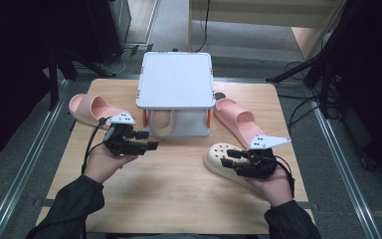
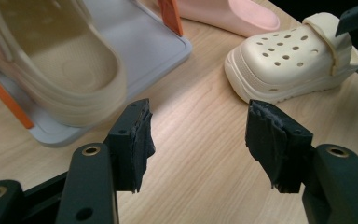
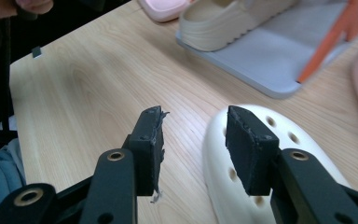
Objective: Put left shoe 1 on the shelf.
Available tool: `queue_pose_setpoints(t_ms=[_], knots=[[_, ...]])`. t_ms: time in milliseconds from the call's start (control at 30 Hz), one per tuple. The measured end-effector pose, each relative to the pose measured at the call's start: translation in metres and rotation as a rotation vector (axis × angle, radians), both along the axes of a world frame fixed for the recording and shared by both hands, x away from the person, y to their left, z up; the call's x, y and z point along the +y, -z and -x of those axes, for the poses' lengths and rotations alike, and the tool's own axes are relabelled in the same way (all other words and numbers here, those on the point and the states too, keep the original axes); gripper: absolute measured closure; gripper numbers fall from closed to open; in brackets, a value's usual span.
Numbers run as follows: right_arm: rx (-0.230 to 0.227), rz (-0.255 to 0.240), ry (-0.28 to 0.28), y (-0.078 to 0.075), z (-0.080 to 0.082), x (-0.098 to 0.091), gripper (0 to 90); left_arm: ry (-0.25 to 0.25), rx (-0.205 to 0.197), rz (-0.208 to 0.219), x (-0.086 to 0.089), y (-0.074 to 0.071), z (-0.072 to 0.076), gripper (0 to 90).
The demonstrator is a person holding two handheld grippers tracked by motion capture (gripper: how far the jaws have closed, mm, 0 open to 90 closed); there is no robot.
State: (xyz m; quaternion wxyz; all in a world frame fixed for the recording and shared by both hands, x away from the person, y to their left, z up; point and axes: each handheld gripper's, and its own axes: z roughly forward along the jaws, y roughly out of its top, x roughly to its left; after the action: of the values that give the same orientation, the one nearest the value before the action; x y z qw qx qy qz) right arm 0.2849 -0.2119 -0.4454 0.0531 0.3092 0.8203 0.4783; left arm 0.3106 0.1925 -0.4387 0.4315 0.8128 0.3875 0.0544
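4 shoes sit on the wooden counter (image 1: 179, 179): 2 cream clogs and 2 pink slides. 1 cream clog (image 1: 221, 158) lies near the counter's right edge, toe toward the middle, directly under the right gripper (image 1: 236, 163), whose jaws stand wide apart with nothing pressed between them; in the right gripper view 1 jaw hangs over the clog's perforated top and the other over bare wood. The second cream clog (image 1: 161, 124) rests on the lower shelf of the grey 2-tier rack (image 1: 175, 79) at the counter's far edge, between its orange posts. 1 pink slide (image 1: 93, 108) lies by the far left corner, the other pink slide (image 1: 238, 122) to the right of the rack. The left gripper (image 1: 149, 140) hovers just in front of the rack, jaws open and empty, above bare wood
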Motion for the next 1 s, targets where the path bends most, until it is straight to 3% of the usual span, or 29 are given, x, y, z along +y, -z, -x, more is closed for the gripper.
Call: queue_pose_setpoints(t_ms=[100, 300, 500, 767, 1000], knots=[[0.007, 0.0, 0.036, 0.0, 0.004, -0.016, 57.4, 0.011, 0.008, -0.013, -0.004, 0.005, 0.001, 41.0], [0.002, 0.013, 0.086, 0.0, 0.012, -0.029, 57.5, 0.025, 0.007, -0.016, -0.011, 0.009, -0.002, 41.4], [0.027, 0.033, 0.135, 0.006, 0.02, -0.042, 57.2, 0.047, 0.003, -0.024, -0.021, 0.01, -0.01, 41.5], [0.057, 0.064, 0.185, 0.021, 0.025, -0.048, 55.3, 0.061, -0.006, -0.017, -0.028, 0.014, -0.016, 41.2], [0.088, 0.064, 0.167, 0.033, 0.015, -0.043, 55.8, 0.07, -0.011, -0.018, -0.032, 0.011, -0.018, 41.2]])
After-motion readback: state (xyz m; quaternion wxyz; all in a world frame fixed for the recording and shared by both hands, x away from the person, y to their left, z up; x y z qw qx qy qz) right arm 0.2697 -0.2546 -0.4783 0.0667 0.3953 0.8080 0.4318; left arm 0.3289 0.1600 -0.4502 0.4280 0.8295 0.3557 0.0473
